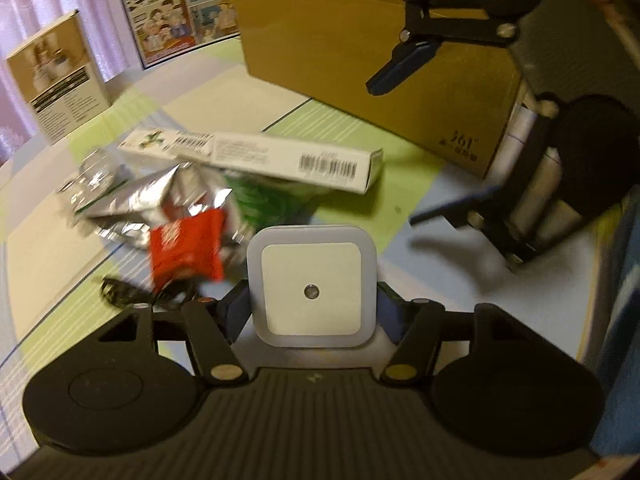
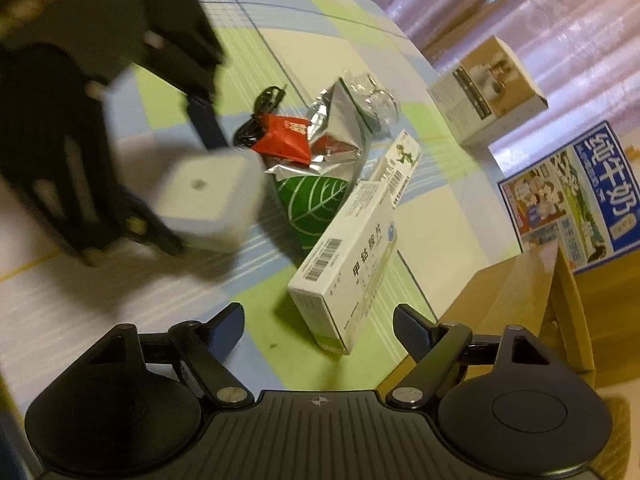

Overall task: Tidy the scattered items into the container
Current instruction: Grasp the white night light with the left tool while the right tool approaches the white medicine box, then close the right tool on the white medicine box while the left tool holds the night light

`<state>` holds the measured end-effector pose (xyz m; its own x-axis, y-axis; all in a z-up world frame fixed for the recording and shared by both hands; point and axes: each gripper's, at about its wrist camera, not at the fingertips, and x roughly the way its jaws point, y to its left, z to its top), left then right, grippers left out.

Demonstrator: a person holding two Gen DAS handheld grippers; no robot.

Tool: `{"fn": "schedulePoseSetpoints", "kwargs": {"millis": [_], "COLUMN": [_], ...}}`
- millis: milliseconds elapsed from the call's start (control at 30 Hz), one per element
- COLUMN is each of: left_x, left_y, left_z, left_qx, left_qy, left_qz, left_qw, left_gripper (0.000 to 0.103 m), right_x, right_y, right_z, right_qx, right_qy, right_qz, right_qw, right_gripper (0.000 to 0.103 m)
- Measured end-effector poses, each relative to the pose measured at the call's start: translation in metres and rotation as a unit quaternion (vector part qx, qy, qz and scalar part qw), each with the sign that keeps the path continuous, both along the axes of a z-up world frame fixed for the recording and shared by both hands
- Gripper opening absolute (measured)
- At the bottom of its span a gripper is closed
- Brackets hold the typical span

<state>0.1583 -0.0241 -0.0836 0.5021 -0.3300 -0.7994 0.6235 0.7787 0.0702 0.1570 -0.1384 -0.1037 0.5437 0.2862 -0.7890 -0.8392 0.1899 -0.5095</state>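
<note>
My left gripper [image 1: 312, 304] is shut on a white square night light [image 1: 312, 286], held above the table; it also shows blurred in the right wrist view [image 2: 204, 200]. My right gripper [image 2: 320, 332] is open and empty, just in front of a white medicine box [image 2: 348, 264]. In the left wrist view the right gripper [image 1: 404, 144] hangs open beside the brown cardboard box [image 1: 360, 64]. A pile lies on the table: the medicine box [image 1: 296, 160], a silver foil bag [image 1: 136, 200], a red packet [image 1: 188, 244], a green leaf pouch [image 2: 312, 204] and a black cable [image 2: 260, 116].
A small tan carton [image 1: 60, 76] and a blue illustrated milk carton [image 1: 176, 12] stand at the table's far side. The cardboard box's side [image 2: 520, 300] is right of my right gripper. The tablecloth [image 1: 52, 264] is checked green, blue and cream.
</note>
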Motion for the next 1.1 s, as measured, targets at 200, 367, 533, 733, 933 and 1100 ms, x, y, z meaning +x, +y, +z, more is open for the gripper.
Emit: {"fn": "schedulePoseSetpoints", "kwargs": {"millis": [200, 367, 533, 733, 933, 1100], "left_x": [-0.012, -0.017, -0.017, -0.016, -0.019, -0.02], "left_y": [0.029, 0.037, 0.039, 0.038, 0.035, 0.035], "left_z": [0.004, 0.006, 0.005, 0.004, 0.005, 0.006], "left_qx": [0.002, -0.002, -0.007, -0.013, -0.013, -0.015], "left_qy": [-0.004, -0.009, -0.013, -0.01, -0.007, -0.004], "left_qz": [0.025, 0.036, 0.047, 0.06, 0.064, 0.066], "left_qw": [0.9997, 0.9993, 0.9988, 0.9981, 0.9979, 0.9977], "left_gripper": [0.061, 0.061, 0.061, 0.061, 0.061, 0.061], "right_x": [0.009, 0.022, 0.021, 0.02, 0.014, 0.019], "right_y": [0.018, 0.026, 0.022, -0.002, -0.021, -0.018], "right_z": [-0.014, -0.019, -0.013, 0.017, 0.029, 0.026], "right_qx": [0.002, 0.016, 0.029, 0.088, 0.115, 0.123], "right_qy": [-0.01, 0.007, 0.005, 0.11, 0.208, 0.228], "right_qz": [-0.032, -0.059, -0.072, -0.134, -0.173, -0.189], "right_qw": [0.999, 0.998, 0.997, 0.981, 0.956, 0.947], "right_gripper": [0.069, 0.052, 0.034, 0.023, 0.023, 0.025]}}
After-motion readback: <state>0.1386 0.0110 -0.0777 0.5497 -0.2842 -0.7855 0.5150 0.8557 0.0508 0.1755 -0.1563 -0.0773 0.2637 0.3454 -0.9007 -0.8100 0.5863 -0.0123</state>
